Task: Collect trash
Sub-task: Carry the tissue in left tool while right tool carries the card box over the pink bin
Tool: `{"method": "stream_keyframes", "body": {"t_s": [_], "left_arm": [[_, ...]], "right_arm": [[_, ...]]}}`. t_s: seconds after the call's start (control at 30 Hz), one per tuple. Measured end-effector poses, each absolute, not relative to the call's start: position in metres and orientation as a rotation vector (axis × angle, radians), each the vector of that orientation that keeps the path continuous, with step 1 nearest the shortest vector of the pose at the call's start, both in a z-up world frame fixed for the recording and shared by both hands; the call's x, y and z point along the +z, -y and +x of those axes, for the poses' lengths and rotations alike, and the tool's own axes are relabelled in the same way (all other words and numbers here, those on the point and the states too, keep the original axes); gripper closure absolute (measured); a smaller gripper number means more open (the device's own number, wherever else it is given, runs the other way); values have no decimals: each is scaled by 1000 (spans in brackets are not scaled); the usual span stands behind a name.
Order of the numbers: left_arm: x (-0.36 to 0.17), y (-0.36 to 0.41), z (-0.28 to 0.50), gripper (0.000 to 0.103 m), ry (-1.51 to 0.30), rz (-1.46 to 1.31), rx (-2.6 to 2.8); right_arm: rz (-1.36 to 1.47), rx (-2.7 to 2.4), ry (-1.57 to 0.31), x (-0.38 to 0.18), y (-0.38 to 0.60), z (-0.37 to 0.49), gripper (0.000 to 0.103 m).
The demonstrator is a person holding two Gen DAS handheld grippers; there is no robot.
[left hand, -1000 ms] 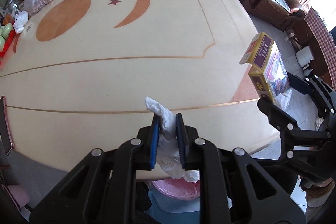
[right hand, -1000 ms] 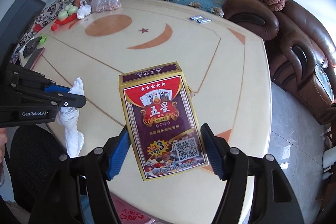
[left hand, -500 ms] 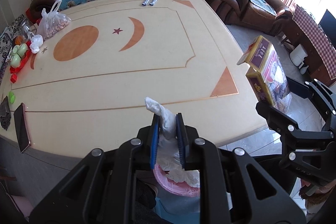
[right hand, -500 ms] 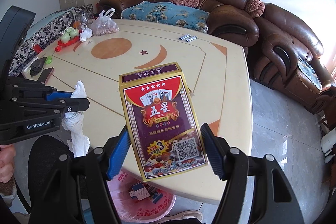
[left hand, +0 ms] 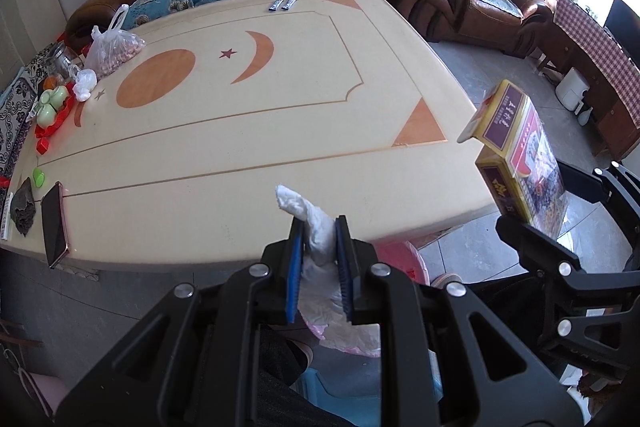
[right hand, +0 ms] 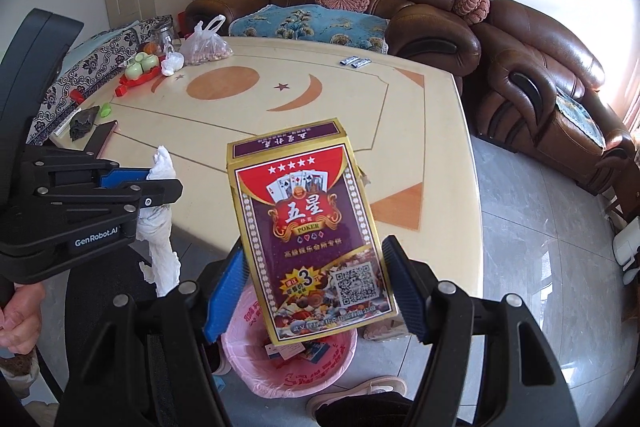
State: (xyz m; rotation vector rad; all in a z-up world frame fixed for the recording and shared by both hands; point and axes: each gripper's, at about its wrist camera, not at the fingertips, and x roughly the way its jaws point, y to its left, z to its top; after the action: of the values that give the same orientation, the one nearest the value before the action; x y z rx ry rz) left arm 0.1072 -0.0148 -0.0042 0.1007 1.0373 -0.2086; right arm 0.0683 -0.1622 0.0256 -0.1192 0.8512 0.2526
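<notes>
a: what's furthest left?

b: a bare hand (right hand: 18, 311) wrapped round the handle of the left gripper (left hand: 319, 227), low and left of the pink plastic-lined waste bin (right hand: 288, 363). the gripper is tipped steeply down, its blue pads squeezed together on a crumpled white paper tissue (left hand: 316, 223) whose tip pokes out above the pads while the rest hangs below.

a: where does that sit against the bin?

b: up and to the left of it, by the near edge of the cream wooden table (right hand: 320, 115) with its orange moon and star inlay.

a: and to the right?

b: the right gripper (right hand: 316, 291), also pitched down, its fingers spread and clamped on the long sides of a purple and gold poker card box (right hand: 308, 227). the box is held face up, lower end right above the bin, which has cards in it.
</notes>
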Motion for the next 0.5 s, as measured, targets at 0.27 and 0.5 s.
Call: {"method": "stream_keyframes", "body": {"t_s": [0.27, 0.5], "left_arm": [[-37, 21, 92, 86, -1087, 103, -231], [-64, 29, 85, 86, -1117, 129, -236]], "right_arm": [[-101, 232, -884, -1, 166, 42, 38], [-115, 215, -921, -32, 161, 33, 38]]}}
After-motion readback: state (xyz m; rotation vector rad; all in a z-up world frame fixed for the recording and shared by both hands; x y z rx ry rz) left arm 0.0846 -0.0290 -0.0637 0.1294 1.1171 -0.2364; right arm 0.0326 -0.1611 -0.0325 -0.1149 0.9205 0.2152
